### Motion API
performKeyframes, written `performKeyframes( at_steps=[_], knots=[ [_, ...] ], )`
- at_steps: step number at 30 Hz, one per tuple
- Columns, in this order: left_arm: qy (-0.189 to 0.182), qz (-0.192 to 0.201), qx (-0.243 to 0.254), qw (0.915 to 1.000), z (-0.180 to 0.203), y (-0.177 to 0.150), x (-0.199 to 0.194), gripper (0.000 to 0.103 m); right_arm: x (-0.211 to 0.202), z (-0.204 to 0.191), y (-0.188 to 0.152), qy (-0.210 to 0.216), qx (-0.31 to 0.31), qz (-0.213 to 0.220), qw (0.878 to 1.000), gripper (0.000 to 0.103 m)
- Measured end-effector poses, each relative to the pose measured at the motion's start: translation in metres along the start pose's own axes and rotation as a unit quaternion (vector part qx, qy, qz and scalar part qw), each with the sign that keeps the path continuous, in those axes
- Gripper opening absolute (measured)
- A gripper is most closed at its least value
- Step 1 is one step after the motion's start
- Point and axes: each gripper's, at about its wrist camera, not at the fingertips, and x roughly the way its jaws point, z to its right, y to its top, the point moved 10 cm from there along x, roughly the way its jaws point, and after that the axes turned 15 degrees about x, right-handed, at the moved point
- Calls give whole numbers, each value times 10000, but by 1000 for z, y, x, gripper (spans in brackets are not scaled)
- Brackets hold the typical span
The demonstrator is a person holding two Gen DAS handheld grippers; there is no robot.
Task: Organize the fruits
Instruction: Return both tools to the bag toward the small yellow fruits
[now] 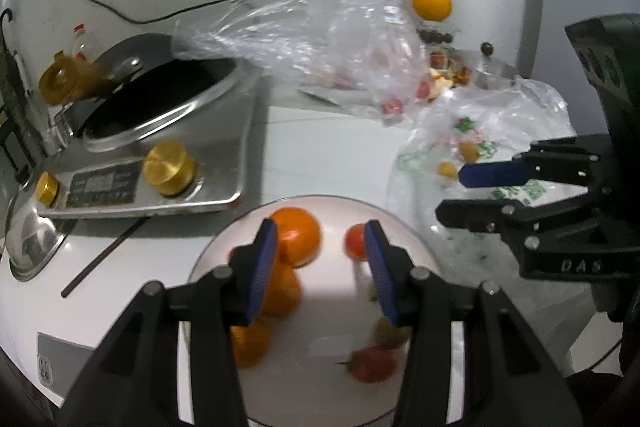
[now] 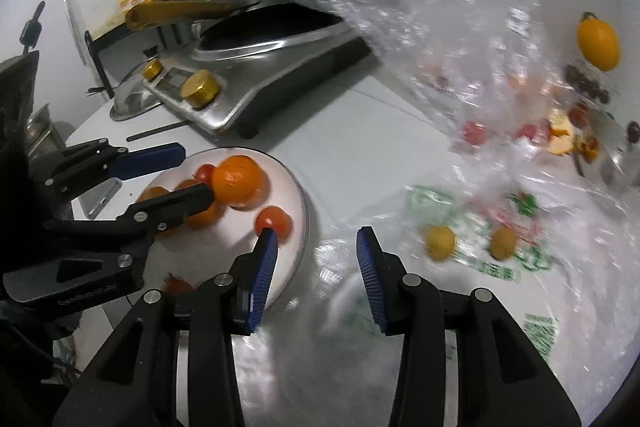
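Observation:
A white plate (image 1: 320,307) (image 2: 296,195) holds several oranges (image 1: 298,233) (image 2: 240,181) and small tomatoes (image 1: 356,241) (image 2: 276,221). My left gripper (image 1: 322,239) is open and empty, hovering over the plate. My right gripper (image 2: 316,247) is open and empty, just right of the plate's edge, above a printed plastic bag (image 2: 500,247) that holds two small yellow fruits (image 2: 440,241) (image 1: 470,151). It shows in the left wrist view (image 1: 452,195) at the right. A clear plastic bag (image 1: 352,27) (image 2: 460,27) with red fruits stands behind.
A steel induction cooker (image 1: 160,147) (image 2: 248,75) with gold knobs stands left of the bags, a pan on it. An orange (image 1: 432,3) (image 2: 598,43) sits high at the back right. A dish of fruit scraps (image 1: 444,75) (image 2: 568,135) is at the right. A pot lid (image 1: 28,243) lies at the left.

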Motion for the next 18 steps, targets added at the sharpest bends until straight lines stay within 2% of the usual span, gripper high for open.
performKeyframes(
  at_steps=[11, 18],
  knots=[
    [-233, 112, 192, 9995, 51, 22, -7, 46, -32, 43, -8, -154, 267, 213, 9993, 44],
    [-343, 35, 395, 9986, 78, 31, -2, 46, -45, 66, -12, -215, 411, 300, 9985, 44]
  ],
)
